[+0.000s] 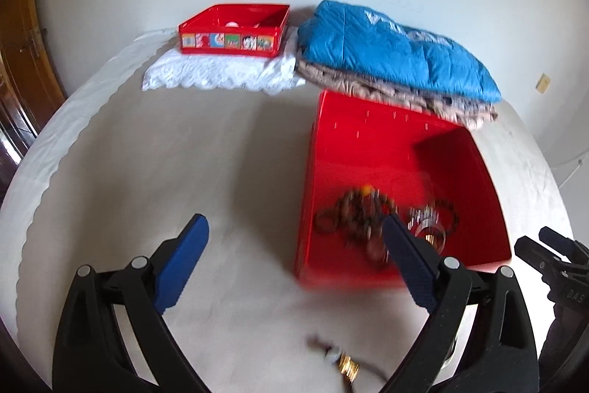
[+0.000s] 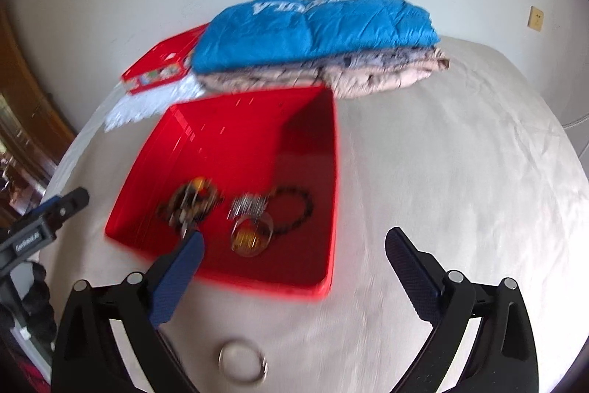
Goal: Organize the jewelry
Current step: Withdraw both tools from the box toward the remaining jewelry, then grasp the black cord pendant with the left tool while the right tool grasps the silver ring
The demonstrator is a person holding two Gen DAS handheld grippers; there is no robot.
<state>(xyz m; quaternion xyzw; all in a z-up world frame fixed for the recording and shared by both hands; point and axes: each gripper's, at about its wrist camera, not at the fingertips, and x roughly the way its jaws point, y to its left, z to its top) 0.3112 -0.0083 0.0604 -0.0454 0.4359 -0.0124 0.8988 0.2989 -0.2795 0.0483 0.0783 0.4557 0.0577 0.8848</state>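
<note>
A red open box (image 1: 368, 150) (image 2: 239, 135) lies on the bed and holds a tangle of dark bead strings (image 1: 353, 216) (image 2: 191, 205), silver bangles (image 2: 248, 205) and a gold piece (image 2: 250, 238). My left gripper (image 1: 294, 227) is open and empty, its right finger over the box's near left corner. A small gold piece (image 1: 348, 365) lies on the bed below it. My right gripper (image 2: 294, 242) is open and empty over the box's near edge. A silver ring (image 2: 241, 361) lies on the bed beneath it. Both views are blurred.
A second red box (image 1: 235, 28) (image 2: 158, 69) sits on a white lace cloth (image 1: 221, 76) at the back. A folded blue quilt (image 1: 397, 46) (image 2: 313, 24) on a beige blanket (image 2: 368, 72) lies behind the open box. White wall behind, wooden door at left.
</note>
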